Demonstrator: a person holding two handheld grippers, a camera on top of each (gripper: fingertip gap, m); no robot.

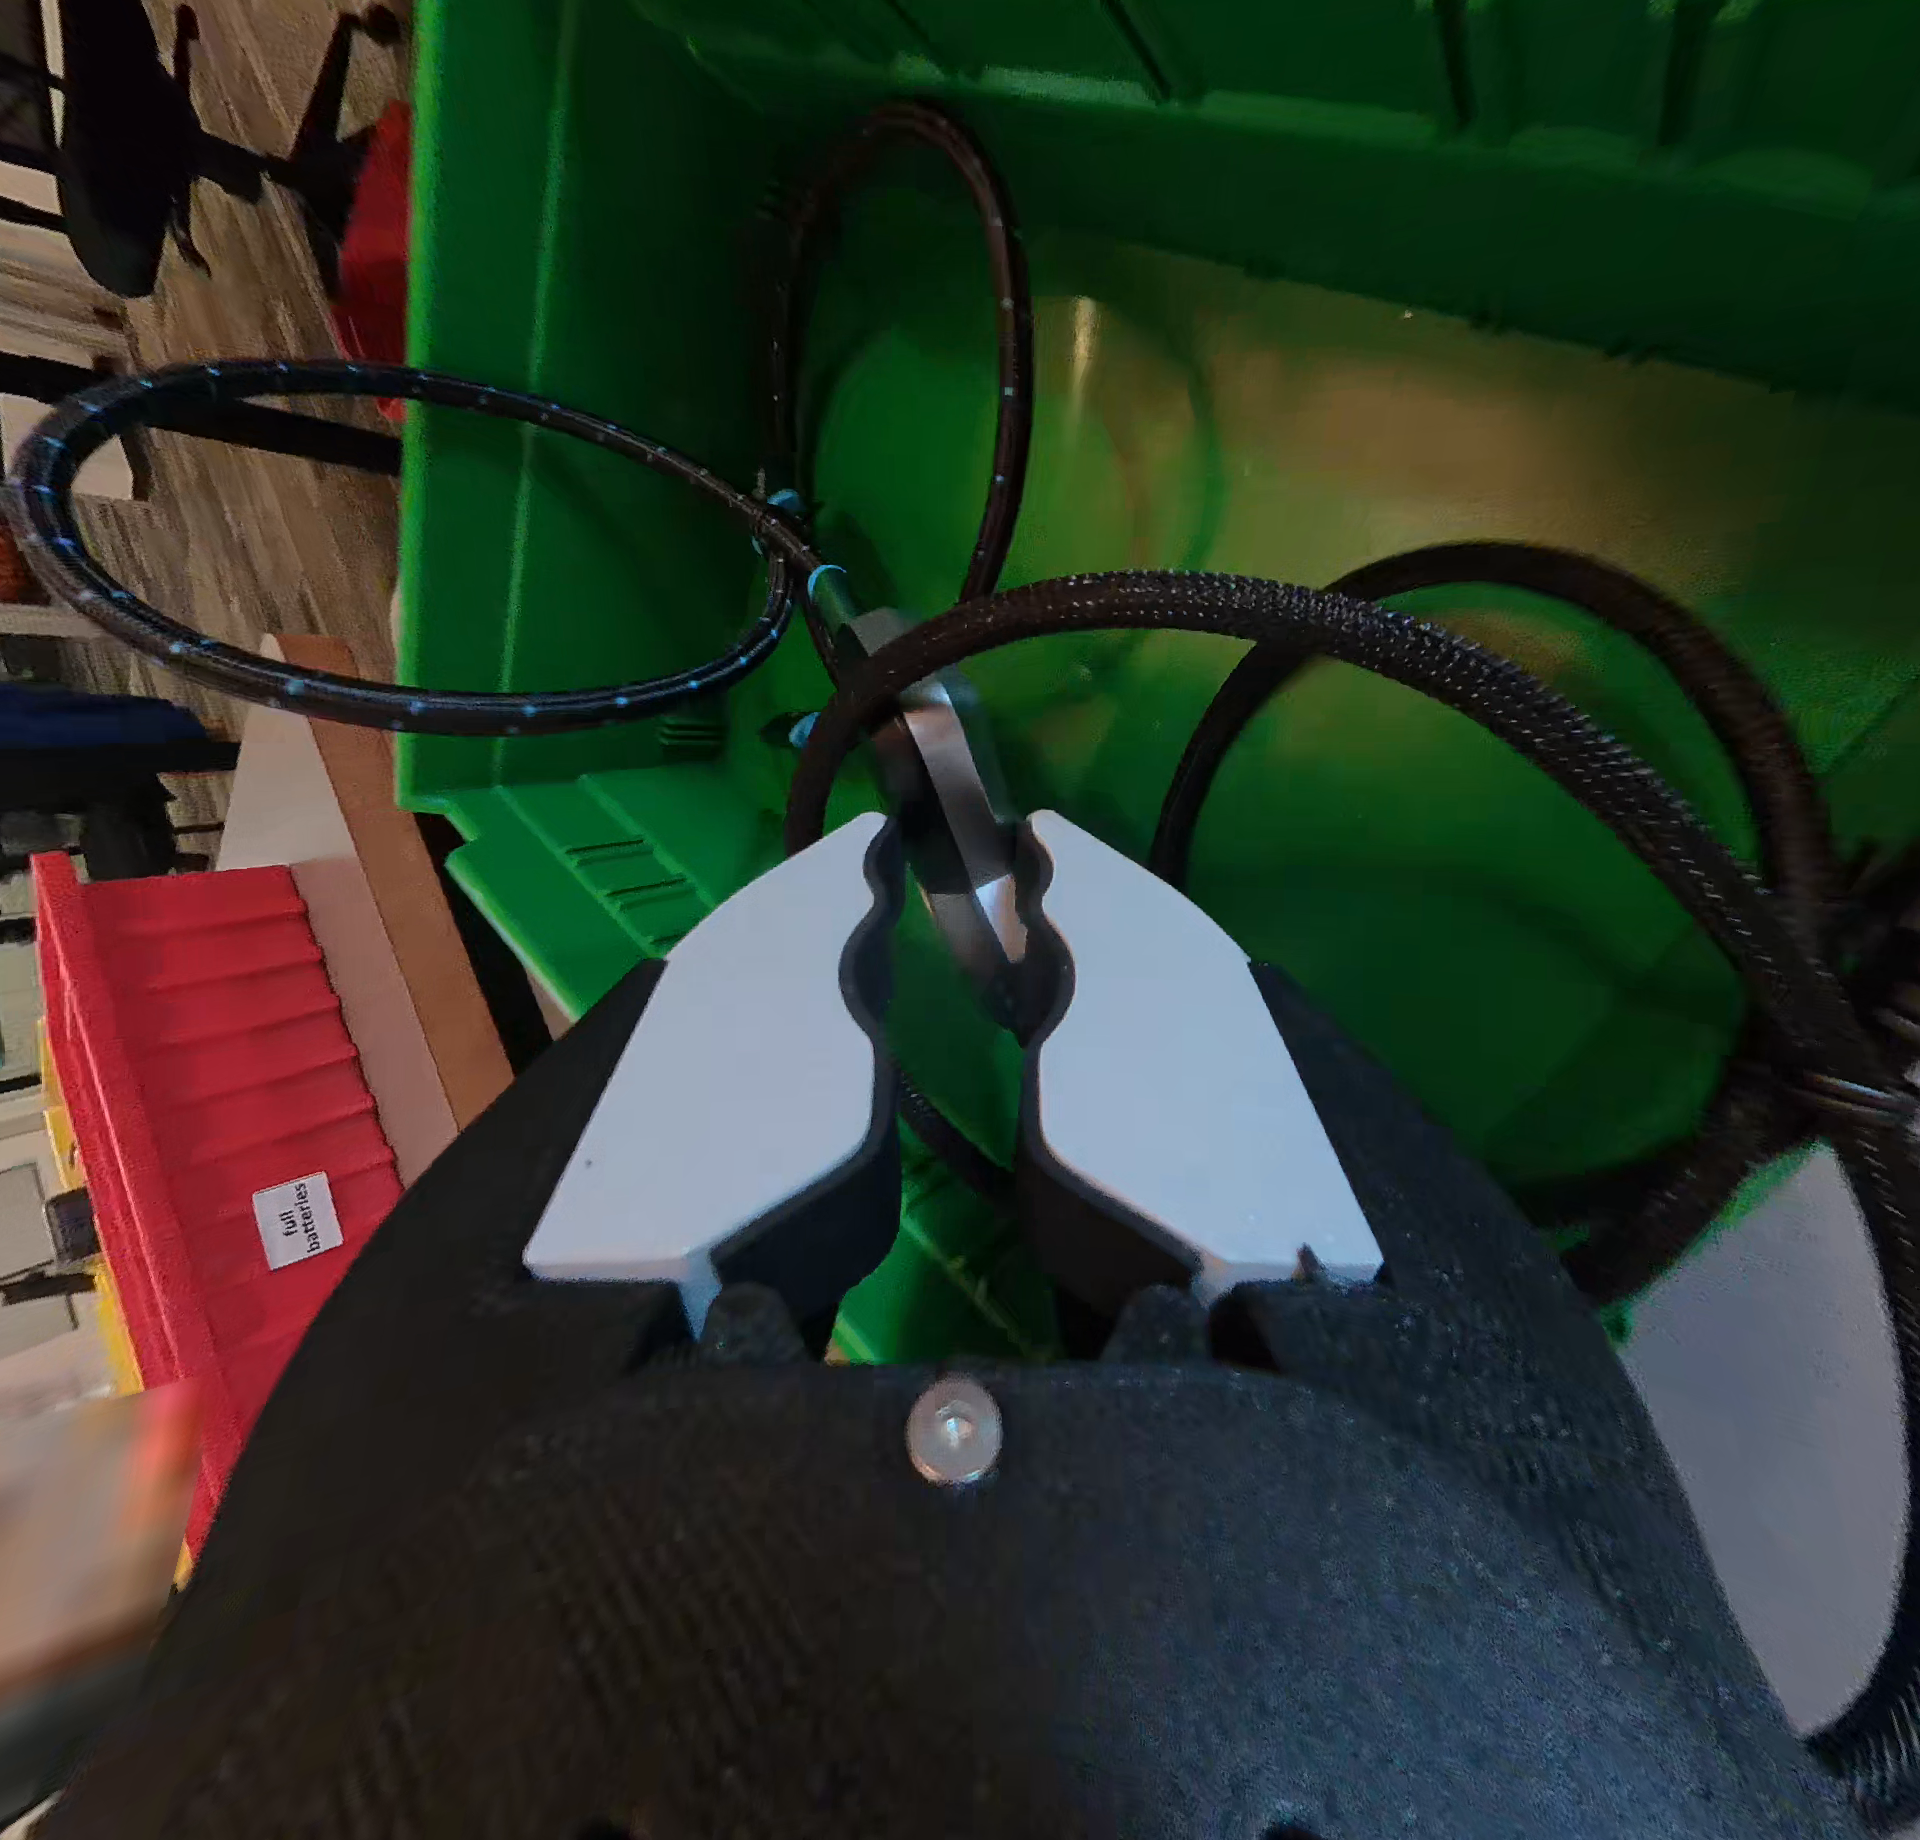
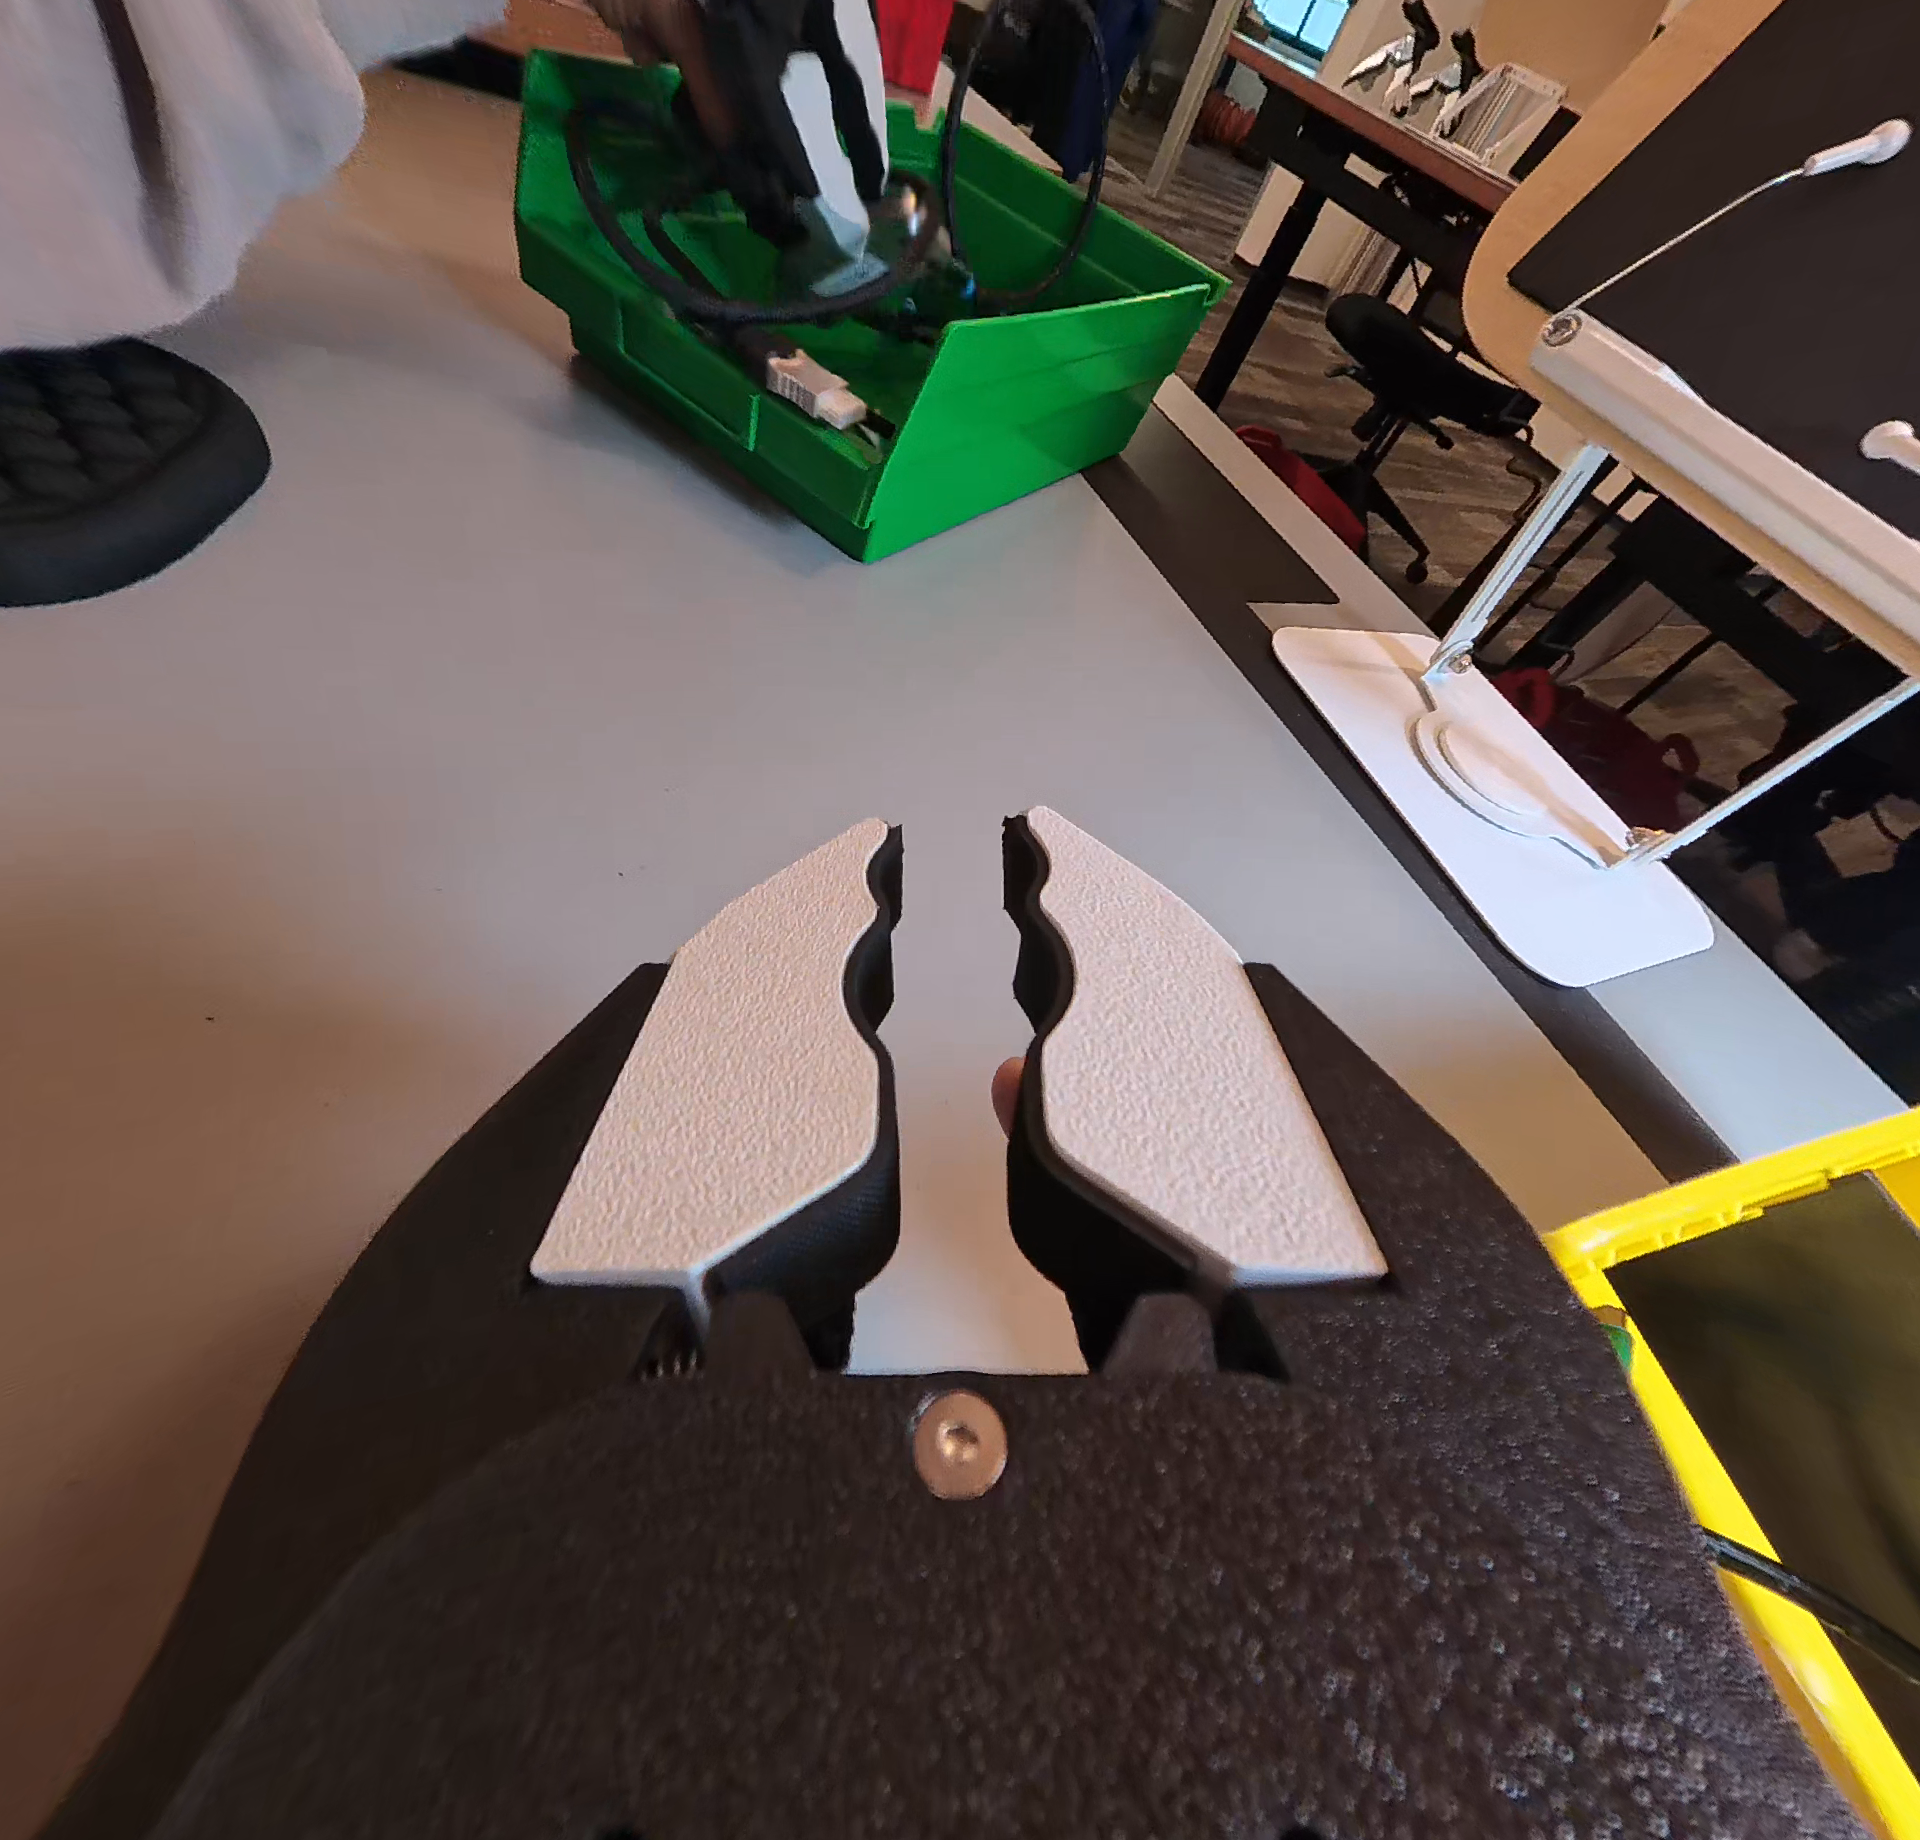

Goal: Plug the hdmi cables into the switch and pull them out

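Observation:
My left gripper (image 1: 956,832) is shut on a silver metal HDMI plug (image 1: 951,751) and holds it above the inside of a green bin (image 1: 582,336). Its black braided cable with blue flecks (image 1: 312,689) loops out over the bin's left wall. A thicker black braided cable (image 1: 1299,595) coils inside the bin. In the right wrist view the left gripper (image 2: 831,232) reaches down into the green bin (image 2: 1039,408), where a small white device (image 2: 805,384) lies near the front. My right gripper (image 2: 951,834) is open and empty, low over the grey table (image 2: 582,751).
A yellow bin (image 2: 1621,1234) stands at the near right. A white monitor stand base (image 2: 1486,803) sits by the table's right edge. A black round pad (image 2: 104,460) and a person's grey sleeve (image 2: 187,107) are at the left. A red bin (image 1: 208,1063) stands beside the green one. Tip to tip, the grippers are about 40 cm apart. My right tips are roughly 35 cm from the white monitor stand base (image 2: 1486,803).

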